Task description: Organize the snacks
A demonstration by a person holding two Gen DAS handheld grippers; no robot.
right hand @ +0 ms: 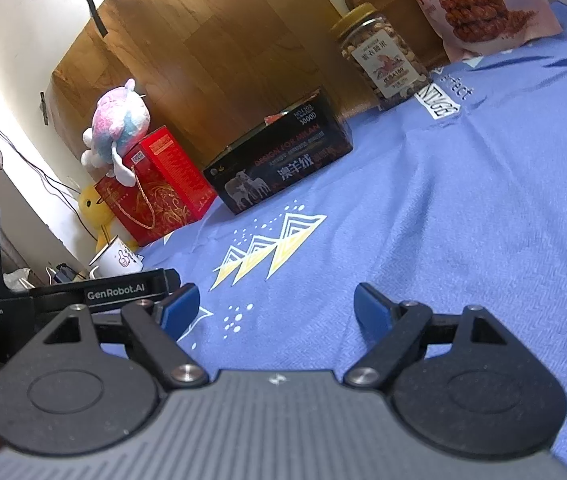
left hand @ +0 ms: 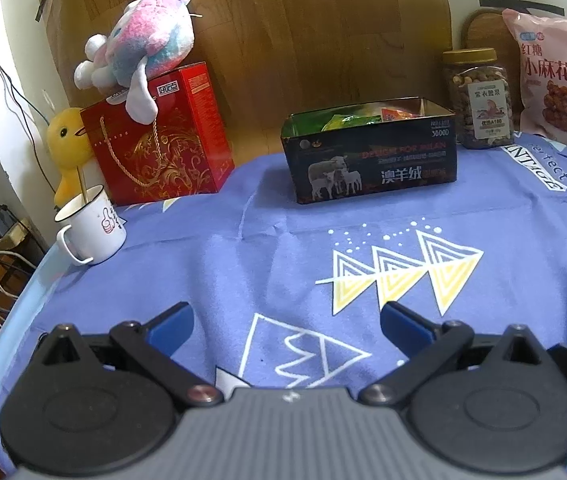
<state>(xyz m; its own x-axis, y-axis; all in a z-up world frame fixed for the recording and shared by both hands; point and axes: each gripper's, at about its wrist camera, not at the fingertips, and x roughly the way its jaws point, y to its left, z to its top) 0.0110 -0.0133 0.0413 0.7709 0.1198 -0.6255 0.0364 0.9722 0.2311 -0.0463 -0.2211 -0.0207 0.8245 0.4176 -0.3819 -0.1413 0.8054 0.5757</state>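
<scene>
Blue-clothed surface [left hand: 283,208], black tin [left hand: 371,160] at the back (snack packets inside); left gripper [left hand: 287,320] and right gripper [right hand: 277,304] low, jaws wide, empty.

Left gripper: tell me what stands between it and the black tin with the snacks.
Nothing visible does. The left gripper is open and empty, and only bare blue tablecloth lies between it and the black tin. The white mug stands off to the left.
</scene>
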